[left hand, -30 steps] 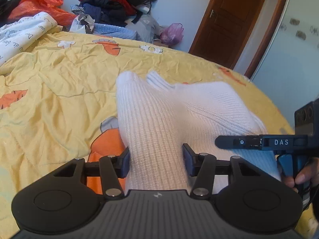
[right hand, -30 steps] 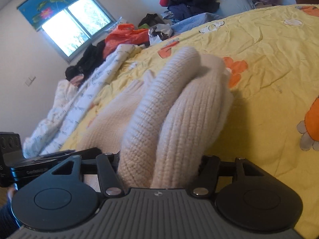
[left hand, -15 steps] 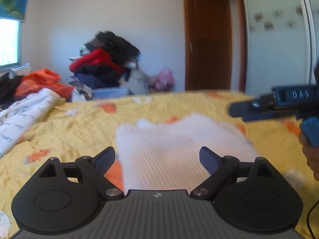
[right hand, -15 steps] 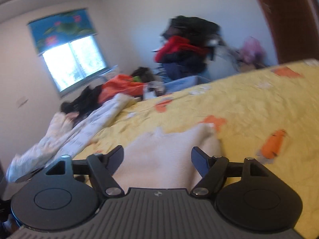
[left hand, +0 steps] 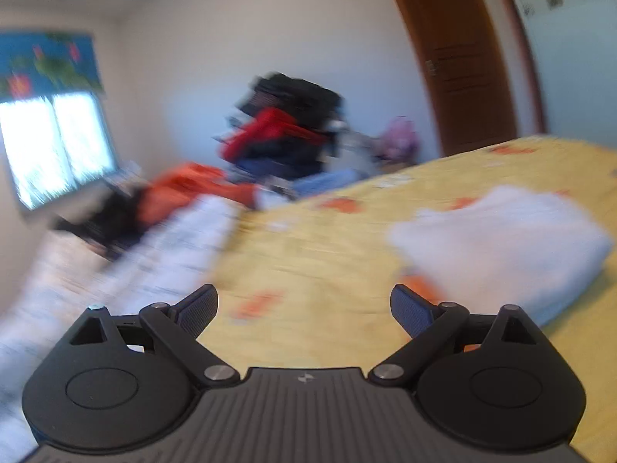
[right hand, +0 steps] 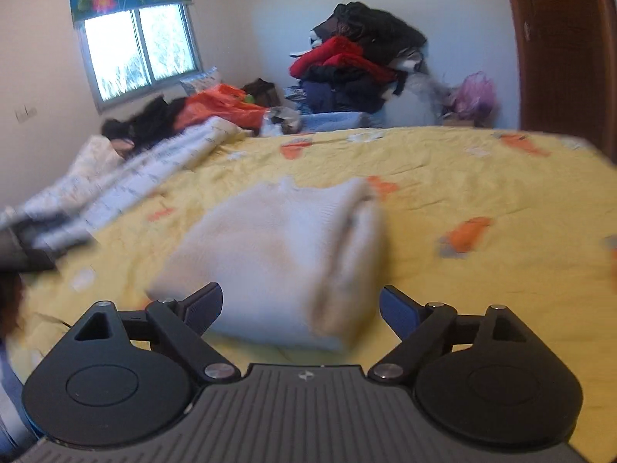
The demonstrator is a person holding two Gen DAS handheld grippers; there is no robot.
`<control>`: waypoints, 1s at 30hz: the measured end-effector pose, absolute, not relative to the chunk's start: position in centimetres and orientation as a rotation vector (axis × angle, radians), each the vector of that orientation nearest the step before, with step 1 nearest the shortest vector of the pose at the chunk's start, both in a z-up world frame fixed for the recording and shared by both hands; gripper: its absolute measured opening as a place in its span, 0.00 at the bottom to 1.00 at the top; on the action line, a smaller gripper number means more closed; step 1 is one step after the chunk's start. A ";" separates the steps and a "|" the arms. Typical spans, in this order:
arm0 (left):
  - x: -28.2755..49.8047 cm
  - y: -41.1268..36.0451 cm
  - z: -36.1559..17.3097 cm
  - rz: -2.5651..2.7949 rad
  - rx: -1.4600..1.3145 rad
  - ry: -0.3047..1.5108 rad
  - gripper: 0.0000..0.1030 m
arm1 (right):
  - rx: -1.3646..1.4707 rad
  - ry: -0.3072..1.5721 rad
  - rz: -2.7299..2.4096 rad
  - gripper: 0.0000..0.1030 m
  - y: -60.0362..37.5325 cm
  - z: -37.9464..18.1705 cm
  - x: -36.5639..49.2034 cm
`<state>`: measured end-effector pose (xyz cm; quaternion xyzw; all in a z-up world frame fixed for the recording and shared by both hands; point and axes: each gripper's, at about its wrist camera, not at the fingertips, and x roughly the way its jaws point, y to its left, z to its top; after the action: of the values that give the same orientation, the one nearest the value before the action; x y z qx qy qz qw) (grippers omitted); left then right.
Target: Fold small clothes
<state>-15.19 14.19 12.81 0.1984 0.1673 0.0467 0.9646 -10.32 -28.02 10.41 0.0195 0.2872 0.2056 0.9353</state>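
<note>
Yellow bedding with orange cartoon prints covers the bed (right hand: pixel 482 177), and on it lies a folded white knit sweater (right hand: pixel 285 254), a compact bundle free of both tools. At the far wall sits a clothes pile (right hand: pixel 358 58), with a rumpled white quilt (right hand: pixel 127 181) along the bed's window side. The right gripper (right hand: pixel 300 306) looks straight at the sweater: the bundle lies just ahead of its jaws and roughly centred between them, its long axis running away from the jaws, its thick folded edge toward the right-hand jaw. Those jaws are opening and stand wide apart, with nothing pressed between them. The left gripper (left hand: pixel 304 306) is also opening, empty, over bare sheet; from it the sweater (left hand: pixel 501 247) lies ahead and well off to the right-hand jaw's side. The right gripper therefore seems nearer and better lined up for any further fold or tidy.
</note>
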 end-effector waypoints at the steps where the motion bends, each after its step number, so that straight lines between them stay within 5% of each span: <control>1: -15.4 15.9 13.7 0.165 0.455 0.316 0.94 | -0.035 0.584 0.383 0.89 -29.1 10.7 -11.5; 5: -15.6 20.5 16.3 0.329 0.449 0.291 0.94 | -0.345 0.558 0.096 0.91 -33.3 11.0 -14.6; 10: -14.8 13.6 11.2 0.164 0.264 0.387 0.94 | -0.123 0.580 0.075 0.99 -33.2 8.8 -14.1; 17: -11.9 2.1 2.8 -0.082 0.094 0.610 0.94 | 0.053 0.760 0.287 0.99 -21.9 2.9 -9.2; 30: -9.3 1.2 -0.4 -0.035 0.031 0.720 1.00 | -0.023 0.692 0.066 1.00 -16.7 -0.9 -7.8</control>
<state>-9.35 1.16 -0.42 0.0151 0.3524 -0.0169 0.9356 -7.77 -16.69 -0.88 -0.0115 0.3392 0.0325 0.9401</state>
